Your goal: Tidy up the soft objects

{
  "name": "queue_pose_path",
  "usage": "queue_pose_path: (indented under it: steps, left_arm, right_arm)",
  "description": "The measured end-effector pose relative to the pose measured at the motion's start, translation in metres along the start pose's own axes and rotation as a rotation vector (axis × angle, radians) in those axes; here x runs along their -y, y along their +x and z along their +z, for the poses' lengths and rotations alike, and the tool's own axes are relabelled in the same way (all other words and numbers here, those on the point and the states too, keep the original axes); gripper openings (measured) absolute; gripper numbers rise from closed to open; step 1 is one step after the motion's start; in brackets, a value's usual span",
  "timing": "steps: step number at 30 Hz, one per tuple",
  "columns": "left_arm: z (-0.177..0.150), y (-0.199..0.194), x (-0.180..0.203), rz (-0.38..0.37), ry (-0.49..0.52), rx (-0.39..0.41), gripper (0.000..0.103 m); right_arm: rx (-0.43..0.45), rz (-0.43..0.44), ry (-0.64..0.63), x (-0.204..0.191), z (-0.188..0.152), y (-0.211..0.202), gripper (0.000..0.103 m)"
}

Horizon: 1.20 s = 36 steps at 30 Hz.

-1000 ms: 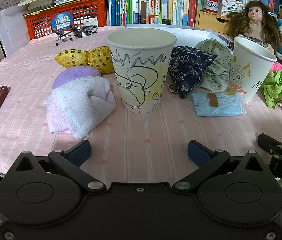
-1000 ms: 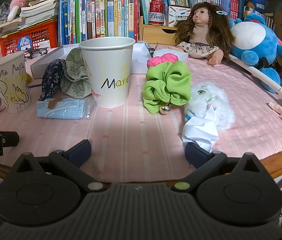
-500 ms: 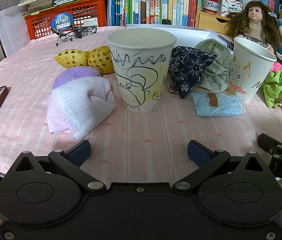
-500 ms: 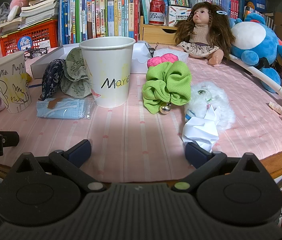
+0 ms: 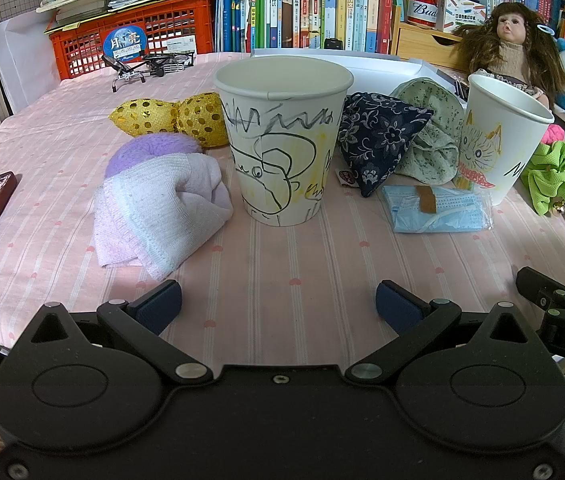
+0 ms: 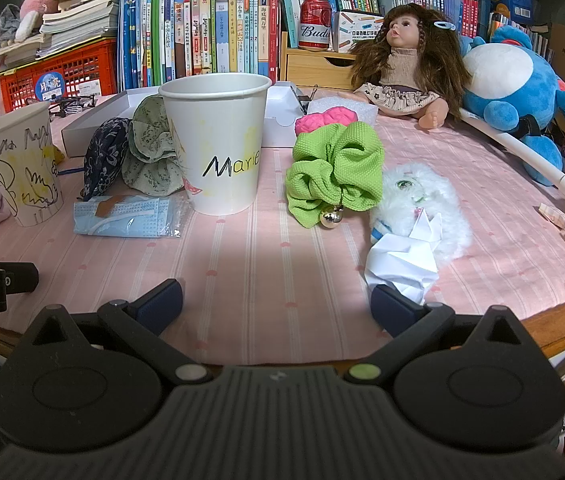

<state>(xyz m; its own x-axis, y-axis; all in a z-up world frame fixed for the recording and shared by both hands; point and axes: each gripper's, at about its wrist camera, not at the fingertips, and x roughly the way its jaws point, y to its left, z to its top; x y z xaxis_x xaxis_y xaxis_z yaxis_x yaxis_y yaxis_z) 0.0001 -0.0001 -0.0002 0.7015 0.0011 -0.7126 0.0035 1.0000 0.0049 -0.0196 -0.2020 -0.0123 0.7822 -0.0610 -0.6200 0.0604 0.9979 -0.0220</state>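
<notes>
Near the counter's front edge, the left tool (image 5: 278, 306) and the right tool (image 6: 276, 304) both hover with jaws spread wide and nothing between them. Mid-counter, the lilac towel (image 5: 162, 212) lies just left of the scribbled cup (image 5: 282, 140), while the green scrunchie (image 6: 334, 172) sits just right of the Marie cup (image 6: 218, 144).

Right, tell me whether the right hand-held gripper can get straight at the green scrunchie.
Probably yes. The right hand-held gripper is open and empty, and only bare pink cloth lies between it and the green scrunchie. The Marie cup stands off to the left, the crumpled paper to the right.
</notes>
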Motion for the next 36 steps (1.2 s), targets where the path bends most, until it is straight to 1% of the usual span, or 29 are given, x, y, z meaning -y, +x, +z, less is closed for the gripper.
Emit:
queue_pose_path:
  steps: [29, 36]
  left_arm:
    - [0.0000, 0.0000, 0.0000, 0.000, 0.000, 0.001, 0.103]
    - [-0.0012, -0.0006, -0.0024, -0.005, 0.007, 0.002, 0.103]
  right_arm:
    - [0.000, -0.001, 0.001, -0.0002, 0.0001, -0.0008, 0.103]
    - [0.014, -0.012, 0.007, -0.0029, -0.0005, -0.0034, 0.103]
